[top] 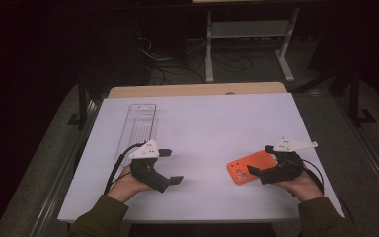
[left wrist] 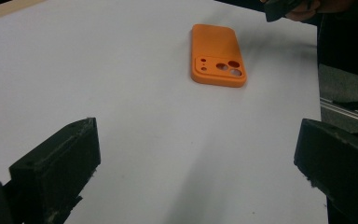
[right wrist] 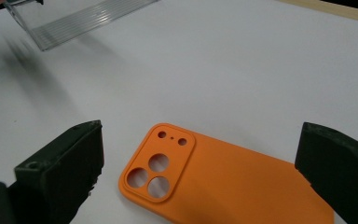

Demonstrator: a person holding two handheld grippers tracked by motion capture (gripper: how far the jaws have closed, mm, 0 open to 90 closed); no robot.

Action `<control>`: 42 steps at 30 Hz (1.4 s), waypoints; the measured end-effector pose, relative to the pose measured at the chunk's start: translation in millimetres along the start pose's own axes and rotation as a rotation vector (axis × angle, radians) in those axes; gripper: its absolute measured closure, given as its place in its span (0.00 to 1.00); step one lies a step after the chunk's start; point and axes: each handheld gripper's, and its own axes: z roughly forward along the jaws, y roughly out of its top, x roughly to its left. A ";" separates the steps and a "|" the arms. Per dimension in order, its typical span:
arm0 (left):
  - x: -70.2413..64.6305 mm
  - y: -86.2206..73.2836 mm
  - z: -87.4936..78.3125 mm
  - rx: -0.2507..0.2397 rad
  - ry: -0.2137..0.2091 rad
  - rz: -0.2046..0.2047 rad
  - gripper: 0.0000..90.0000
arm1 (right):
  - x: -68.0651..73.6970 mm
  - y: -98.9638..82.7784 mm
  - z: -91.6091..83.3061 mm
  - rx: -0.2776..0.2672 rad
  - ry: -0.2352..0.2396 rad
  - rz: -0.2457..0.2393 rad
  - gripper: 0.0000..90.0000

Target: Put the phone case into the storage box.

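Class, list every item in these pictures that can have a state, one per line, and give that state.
Orange phone case: lying flat on the white table, camera cut-outs facing up, not gripped.
Clear plastic box: lying flat on the table, apparently empty.
Left gripper: open, fingers wide apart, holding nothing.
Right gripper: open, fingers either side of the phone case, not closed on it.
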 end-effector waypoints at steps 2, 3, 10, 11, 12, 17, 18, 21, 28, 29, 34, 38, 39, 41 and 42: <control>-0.1 -0.3 2.0 0.006 -0.001 -0.004 0.00 | -3.0 1.4 0.2 0.005 0.004 0.006 0.00; 0.5 -0.7 3.1 0.009 0.003 0.003 0.00 | -4.5 2.7 -0.3 0.005 0.008 0.011 0.00; 0.4 -2.9 9.8 0.031 0.002 0.006 0.00 | -14.7 14.0 -0.4 0.016 -0.021 0.003 0.00; 0.8 -3.3 10.5 0.031 0.002 0.009 0.00 | -16.0 15.2 -0.2 0.021 -0.024 0.006 0.00; 0.4 -3.5 10.8 0.030 0.001 0.005 0.00 | -18.2 16.3 0.3 0.023 -0.025 0.003 0.00; 0.0 -3.9 11.7 0.028 -0.005 0.002 0.00 | -27.6 22.0 1.1 0.046 -0.035 0.017 0.00; 0.2 -4.1 11.7 0.030 -0.006 0.004 0.00 | -29.8 22.3 1.2 0.052 -0.038 0.024 0.00; 0.3 -4.6 11.2 0.029 -0.008 0.010 0.00 | -36.0 22.3 1.9 0.071 -0.051 0.025 0.01; -0.1 -5.1 12.6 0.036 -0.017 0.011 0.00 | -48.0 21.5 1.2 0.088 -0.076 0.049 0.07; 0.3 -5.3 12.9 0.040 -0.015 0.016 0.00 | -49.8 20.8 0.4 0.088 -0.081 0.053 0.09; 1.3 -6.2 13.9 0.048 -0.015 0.021 0.00 | -56.3 17.9 -2.9 0.086 -0.116 0.072 0.15; 2.3 -5.0 12.2 0.025 -0.005 0.018 0.00 | -60.2 15.9 -4.8 0.093 -0.135 0.081 0.19; 3.3 -4.8 11.9 0.014 -0.005 0.006 0.00 | -61.1 15.4 -5.7 0.096 -0.143 0.088 0.20; 6.4 -4.8 10.8 0.016 0.001 0.006 0.00 | -63.3 14.2 -8.1 0.098 -0.156 0.097 0.26; 8.0 -5.4 11.0 0.012 0.002 0.002 0.00 | -64.7 13.3 -9.3 0.098 -0.157 0.094 0.28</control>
